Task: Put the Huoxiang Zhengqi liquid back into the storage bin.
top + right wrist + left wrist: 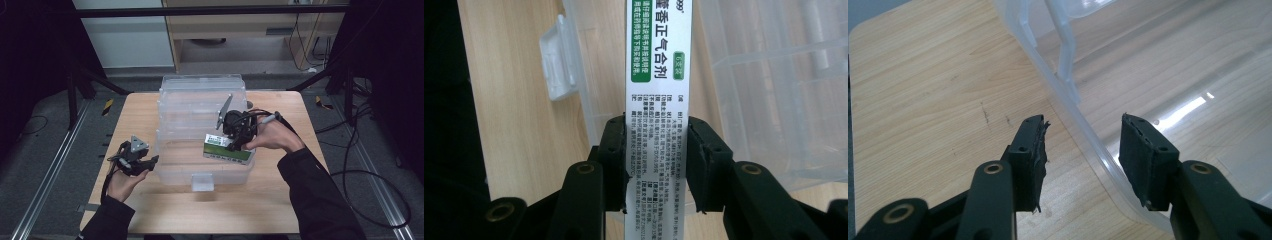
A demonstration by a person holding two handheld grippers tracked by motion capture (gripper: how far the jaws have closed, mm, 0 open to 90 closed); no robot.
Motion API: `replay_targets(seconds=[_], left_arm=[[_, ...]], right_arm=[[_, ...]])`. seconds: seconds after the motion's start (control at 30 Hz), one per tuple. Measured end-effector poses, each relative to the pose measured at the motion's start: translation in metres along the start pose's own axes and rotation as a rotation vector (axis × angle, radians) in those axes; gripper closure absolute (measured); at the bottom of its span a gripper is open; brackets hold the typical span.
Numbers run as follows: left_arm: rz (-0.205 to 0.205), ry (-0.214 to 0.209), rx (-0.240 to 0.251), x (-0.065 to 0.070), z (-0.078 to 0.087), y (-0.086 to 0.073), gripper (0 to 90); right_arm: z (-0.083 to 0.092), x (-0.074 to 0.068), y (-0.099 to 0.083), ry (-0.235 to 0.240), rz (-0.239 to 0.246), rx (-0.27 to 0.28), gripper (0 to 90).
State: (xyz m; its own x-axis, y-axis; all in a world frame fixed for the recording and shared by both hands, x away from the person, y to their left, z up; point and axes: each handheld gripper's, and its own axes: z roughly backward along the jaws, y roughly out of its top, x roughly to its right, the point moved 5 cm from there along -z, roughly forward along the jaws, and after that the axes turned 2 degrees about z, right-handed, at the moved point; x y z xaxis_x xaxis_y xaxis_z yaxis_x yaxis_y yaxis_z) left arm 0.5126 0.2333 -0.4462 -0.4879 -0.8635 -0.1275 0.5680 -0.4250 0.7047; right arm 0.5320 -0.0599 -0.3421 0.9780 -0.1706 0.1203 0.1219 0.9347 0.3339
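Note:
A clear plastic storage box (172, 125) stands open in the middle of the wooden table, its lid tipped up at the back. My right gripper (235, 141) is shut on a white and green medicine carton (227, 149), held over the front right of the box interior. In the right gripper view the carton (657, 75) runs up between the two pads (616, 150), which press on its long sides. My left gripper (150, 162) rests open at the box's left wall. Its jaws stand apart in the left gripper view (1082, 145), straddling the clear wall (1068, 115) without touching it.
The box's front latch (202, 181) sticks out toward the near table edge. Bare wood (125, 115) lies left of the box and in front of it. Cables (365, 175) trail over the floor to the right of the table.

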Motion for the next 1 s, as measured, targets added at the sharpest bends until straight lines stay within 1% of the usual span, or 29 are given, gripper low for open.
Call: replay_targets(seconds=[0.1,0.23,0.33,0.43,0.53,0.67,0.7,0.73,0.8,0.9,1.0], left_arm=[[0.000,0.000,0.000,0.000,0.000,0.000,52.7],[-0.001,0.001,-0.001,0.000,0.000,0.000,52.7],[-0.002,0.001,-0.001,0.000,0.000,0.000,52.7],[0.000,-0.001,0.000,0.000,0.000,0.000,52.6],[-0.002,0.001,0.000,0.000,0.000,0.000,52.6],[-0.002,-0.001,-0.001,0.000,-0.001,0.000,52.6],[-0.003,-0.001,-0.002,0.000,-0.001,0.000,52.7],[-0.002,-0.001,-0.002,0.000,-0.001,0.000,52.7],[-0.004,0.000,-0.002,0.001,-0.001,0.000,52.7],[-0.004,0.000,-0.002,0.000,-0.001,0.000,52.7],[-0.004,0.000,0.000,0.001,-0.001,0.000,52.7]], right_arm=[[-0.002,-0.001,0.000,0.025,0.007,-0.013,64.3],[-0.005,-0.001,-0.001,0.046,0.031,-0.018,64.1],[-0.007,0.001,-0.001,0.059,0.035,-0.029,64.2],[-0.010,0.003,-0.002,0.061,0.045,-0.037,64.2],[-0.012,0.003,-0.002,0.063,0.045,-0.040,64.2],[-0.016,0.002,-0.002,0.076,0.069,-0.038,64.1],[-0.016,0.002,-0.002,0.080,0.067,-0.045,64.1],[-0.017,0.002,-0.002,0.083,0.080,-0.049,64.1],[-0.019,0.001,-0.003,0.084,0.089,-0.059,64.1],[-0.022,0.001,-0.004,0.073,0.105,-0.075,64.0],[-0.023,0.000,-0.005,0.079,0.115,-0.079,64.0]])
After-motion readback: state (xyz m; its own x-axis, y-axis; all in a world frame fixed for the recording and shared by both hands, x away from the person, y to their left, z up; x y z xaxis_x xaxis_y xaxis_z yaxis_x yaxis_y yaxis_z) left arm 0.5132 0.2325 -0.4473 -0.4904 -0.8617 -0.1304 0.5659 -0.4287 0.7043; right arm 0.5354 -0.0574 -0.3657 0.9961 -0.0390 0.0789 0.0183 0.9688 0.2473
